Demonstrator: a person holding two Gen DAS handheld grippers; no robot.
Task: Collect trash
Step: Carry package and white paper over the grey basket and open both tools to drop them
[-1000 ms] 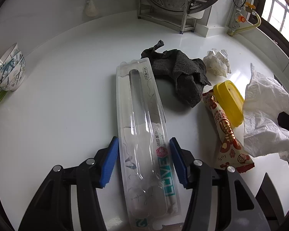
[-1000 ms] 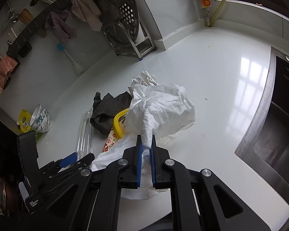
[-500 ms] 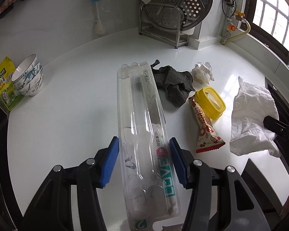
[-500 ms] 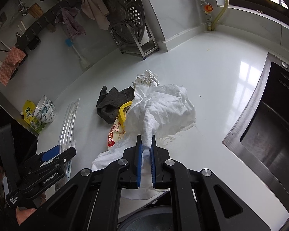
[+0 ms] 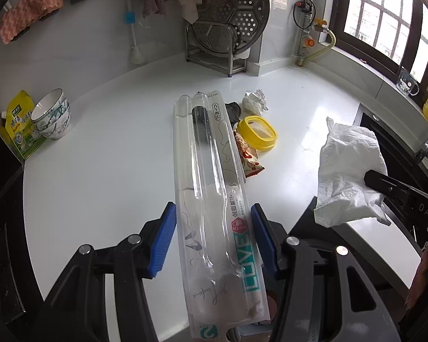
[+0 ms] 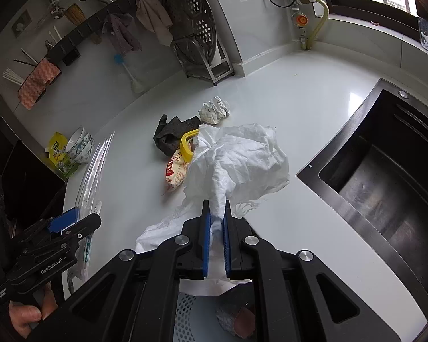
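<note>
Right gripper (image 6: 215,213) clamps a crumpled white tissue (image 6: 239,159), jaws pressed tight on the twisted part. Tissue hangs above the white counter (image 6: 285,105). On counter beyond: yellow lid (image 6: 187,145), red-patterned snack wrapper (image 6: 175,172), dark grey cloth (image 6: 172,132), crumpled paper ball (image 6: 214,111). Left gripper (image 6: 68,222) at lower left holds a clear plastic package (image 6: 95,165). Dark sink (image 6: 385,176) at right. Stacked bowls (image 6: 81,144) at far left.

Two bowls (image 5: 52,115) sit stacked near the left edge of the white counter (image 5: 105,154), with a yellow and green bag (image 5: 20,126) just beside them. A metal rack (image 5: 216,48) holding a round tray with holes (image 5: 236,14) stands by the back wall. A dark sink (image 6: 385,176) is set into the counter's right side.
</note>
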